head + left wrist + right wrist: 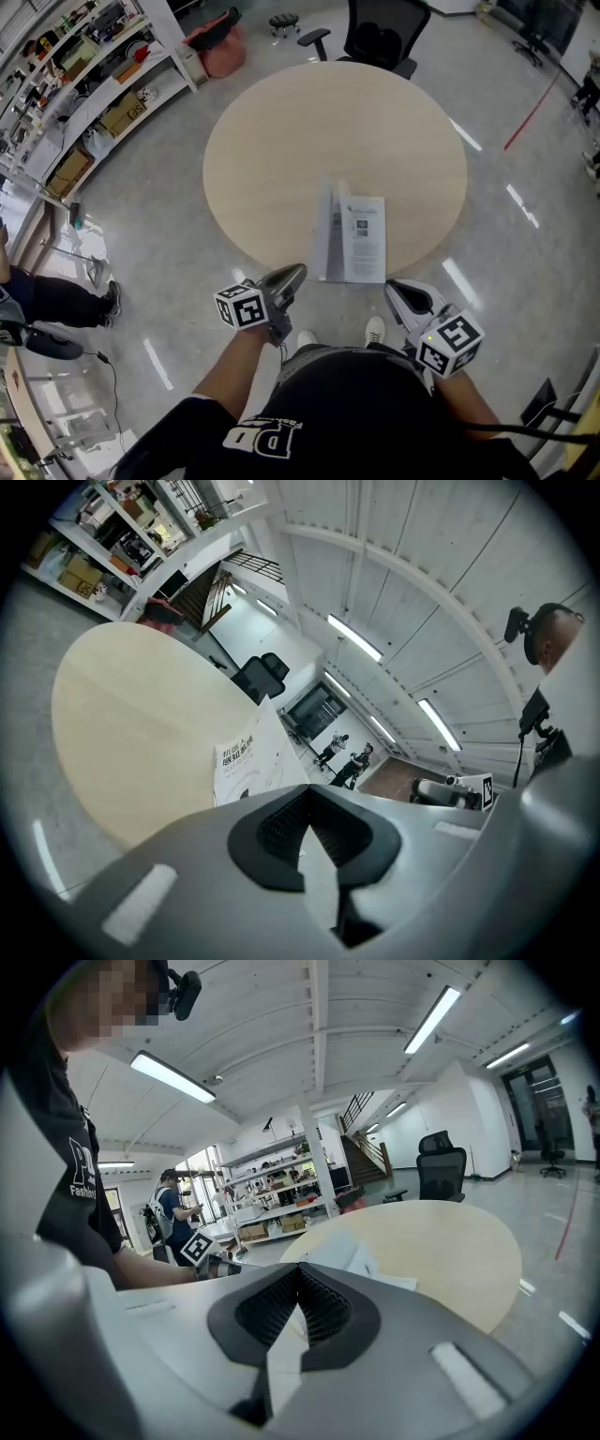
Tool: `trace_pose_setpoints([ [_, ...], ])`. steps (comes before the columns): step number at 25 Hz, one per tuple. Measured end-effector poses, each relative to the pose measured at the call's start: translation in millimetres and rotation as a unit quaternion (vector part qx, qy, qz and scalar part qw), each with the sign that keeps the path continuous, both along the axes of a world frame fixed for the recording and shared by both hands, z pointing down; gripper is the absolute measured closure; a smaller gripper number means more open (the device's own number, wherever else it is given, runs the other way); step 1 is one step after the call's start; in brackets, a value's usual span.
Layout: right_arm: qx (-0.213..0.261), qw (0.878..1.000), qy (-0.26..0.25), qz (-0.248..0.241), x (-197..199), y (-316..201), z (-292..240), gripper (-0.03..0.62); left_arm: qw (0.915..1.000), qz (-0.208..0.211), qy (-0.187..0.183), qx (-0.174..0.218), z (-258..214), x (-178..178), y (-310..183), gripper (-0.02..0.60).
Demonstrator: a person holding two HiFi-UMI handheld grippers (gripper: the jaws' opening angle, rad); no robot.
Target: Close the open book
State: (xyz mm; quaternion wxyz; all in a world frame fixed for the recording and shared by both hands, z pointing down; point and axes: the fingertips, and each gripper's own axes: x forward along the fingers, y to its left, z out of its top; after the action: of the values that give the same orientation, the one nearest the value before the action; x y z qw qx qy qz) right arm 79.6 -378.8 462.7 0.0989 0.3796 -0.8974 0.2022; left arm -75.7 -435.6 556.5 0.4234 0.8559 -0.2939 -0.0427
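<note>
Starting nearest the person's body, the left claw (286, 277) and the right claw (401, 292) are both clenched with nothing between the jaws. Both hang off the desk (272, 141), just beside its front edge. A little farther, the book (364, 239) lies on the desk at this near edge, between the two claws. Its right side lies flat and its left leaf (324, 230) stands almost upright. I judge the closing is about half done. The next move calls for pushing this upright leaf over to the right until it drops onto the flat pages, probably with the left claw. Beyond the desk stands an office chair (380, 37)
</note>
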Motion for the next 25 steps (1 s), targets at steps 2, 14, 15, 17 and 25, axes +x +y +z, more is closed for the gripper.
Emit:
trace_pose_setpoints([
  [2, 0.0, 1.0, -0.001, 0.009, 6, 3, 0, 0.586, 0.9999, 0.014, -0.007, 0.004, -1, 11, 1, 0.574],
  [14, 0.0, 0.999, -0.005, 0.051, 41, 13, 1, 0.586, 0.9707, 0.137, -0.19, 0.053, 31, 117, 7, 0.572],
  [15, 0.0, 0.999, -0.005, 0.051, 42, 16, 0, 0.586, 0.9681, 0.142, -0.201, 0.046, 36, 123, 9, 0.57],
  [17, -0.001, 0.999, -0.004, 0.052, 44, 20, -2, 0.586, 0.9635, 0.158, -0.213, 0.037, 43, 138, 16, 0.558],
  [25, -0.004, 0.999, -0.004, 0.043, 41, 14, -1, 0.586, 0.962, 0.173, -0.197, 0.076, 12, 145, 28, 0.521],
])
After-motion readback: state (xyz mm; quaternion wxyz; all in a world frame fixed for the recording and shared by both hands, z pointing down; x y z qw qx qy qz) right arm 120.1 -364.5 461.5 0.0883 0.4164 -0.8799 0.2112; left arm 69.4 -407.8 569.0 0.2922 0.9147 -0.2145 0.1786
